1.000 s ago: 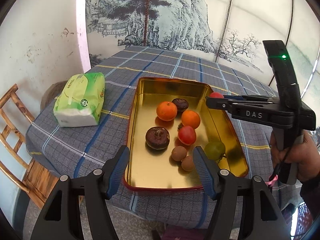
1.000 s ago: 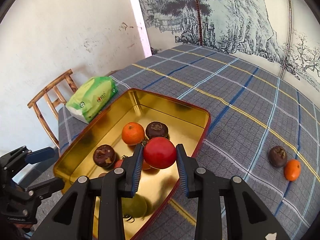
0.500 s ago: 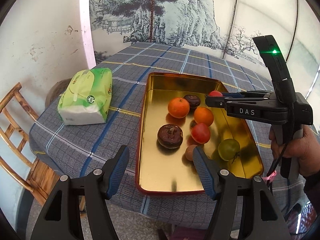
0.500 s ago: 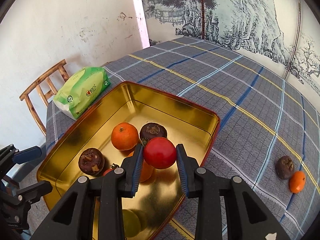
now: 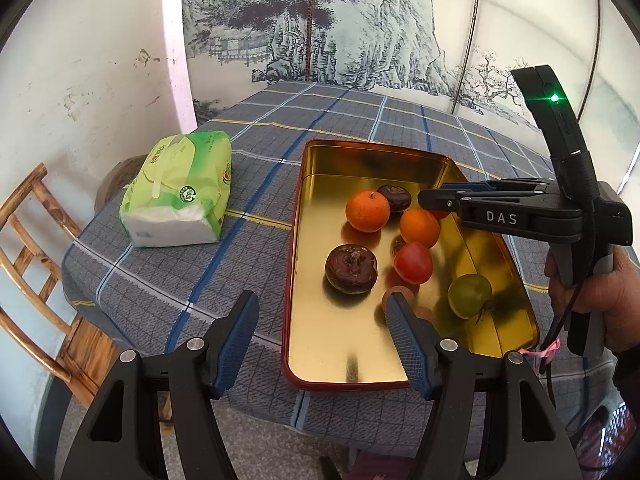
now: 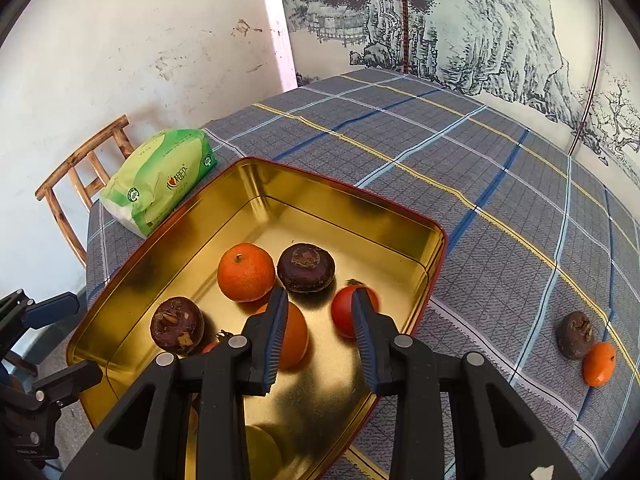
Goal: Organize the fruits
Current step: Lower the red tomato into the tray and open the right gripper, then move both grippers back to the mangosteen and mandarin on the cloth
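Right tongs [image 6: 318,308] narrow and empty, round red tomato [image 6: 343,314] lying in the gold metal tray [image 6: 360,216] at their tip; we lift straight up without nudging it, left tongs [image 5: 322,306] wide, idle.

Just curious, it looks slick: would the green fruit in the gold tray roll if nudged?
Probably: the green fruit is round and the tray floor is smooth, shiny metal. Its stem might snag it soon, and the raised rim should keep it in.
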`<state>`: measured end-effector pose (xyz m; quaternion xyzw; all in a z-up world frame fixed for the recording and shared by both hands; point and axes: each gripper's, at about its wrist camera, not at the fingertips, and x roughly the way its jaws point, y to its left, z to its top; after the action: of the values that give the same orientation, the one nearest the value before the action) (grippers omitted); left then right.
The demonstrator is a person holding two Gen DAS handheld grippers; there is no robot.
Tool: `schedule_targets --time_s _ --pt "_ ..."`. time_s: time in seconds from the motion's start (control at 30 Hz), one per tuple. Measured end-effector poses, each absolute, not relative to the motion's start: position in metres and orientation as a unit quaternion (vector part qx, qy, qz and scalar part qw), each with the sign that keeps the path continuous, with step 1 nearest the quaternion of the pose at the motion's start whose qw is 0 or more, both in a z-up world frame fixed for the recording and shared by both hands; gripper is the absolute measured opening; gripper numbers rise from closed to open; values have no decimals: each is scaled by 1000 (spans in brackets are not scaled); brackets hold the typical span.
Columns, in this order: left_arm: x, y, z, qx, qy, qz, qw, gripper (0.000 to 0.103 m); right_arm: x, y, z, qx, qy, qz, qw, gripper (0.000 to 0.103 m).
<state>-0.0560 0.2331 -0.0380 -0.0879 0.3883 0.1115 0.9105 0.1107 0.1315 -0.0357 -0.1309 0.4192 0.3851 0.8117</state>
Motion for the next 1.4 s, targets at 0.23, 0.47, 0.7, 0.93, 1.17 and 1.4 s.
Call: schedule_targets --time_s 0.23,0.47,0.7,0.93,1.17,1.4 --pt "-56 232 -38 -87 388 111 911 67 106 130 -28 -119 411 389 816 31" --pt "-59 231 -38 -74 389 114 911 67 99 122 -21 -103 404 395 819 31" --pt "-59 217 -29 -44 383 120 915 67 86 90 -10 -70 391 392 830 41" --pt "-51 189 -13 -5 375 67 924 67 75 0 -15 -36 387 331 860 52" --pt "-11 152 12 -22 385 -38 922 74 80 -116 -44 -38 410 203 888 52" --pt "72 84 26 48 382 -110 916 75 87 -197 -57 9 414 144 899 52"
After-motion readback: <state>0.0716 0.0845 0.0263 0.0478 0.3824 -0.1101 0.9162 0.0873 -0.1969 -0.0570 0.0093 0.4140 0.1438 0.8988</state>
